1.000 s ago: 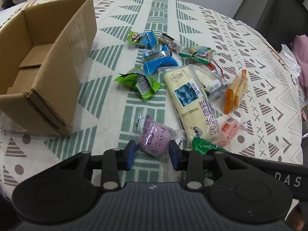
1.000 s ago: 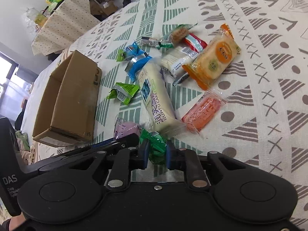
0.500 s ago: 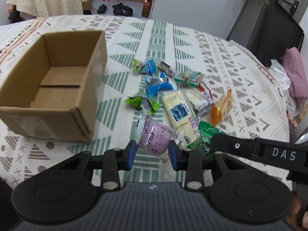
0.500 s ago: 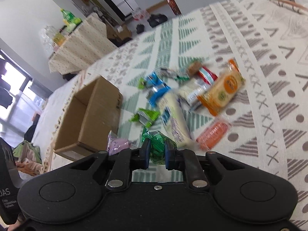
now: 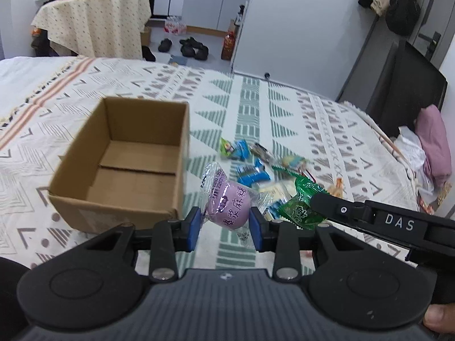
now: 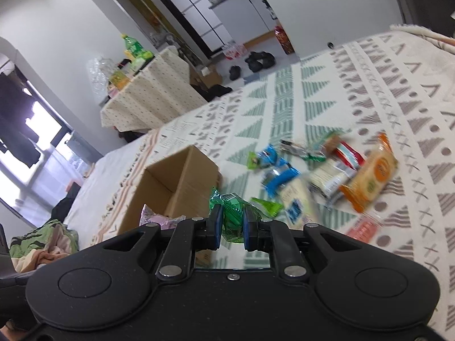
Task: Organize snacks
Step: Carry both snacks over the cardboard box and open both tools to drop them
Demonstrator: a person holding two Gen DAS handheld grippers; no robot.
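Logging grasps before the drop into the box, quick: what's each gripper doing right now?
Left gripper: shut on the purple snack packet.
Right gripper: shut on the green snack packet.

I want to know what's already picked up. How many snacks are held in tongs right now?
2. The left tongs grip a purple wrapped snack beside the cardboard box. The right tongs pinch a green packet. The box appears empty.

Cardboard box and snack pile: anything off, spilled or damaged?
Nothing stands out. The open brown cardboard box sits upright and empty on the patterned cloth; the loose wrapped snacks lie beside it, wrappers intact as far as the blur shows.
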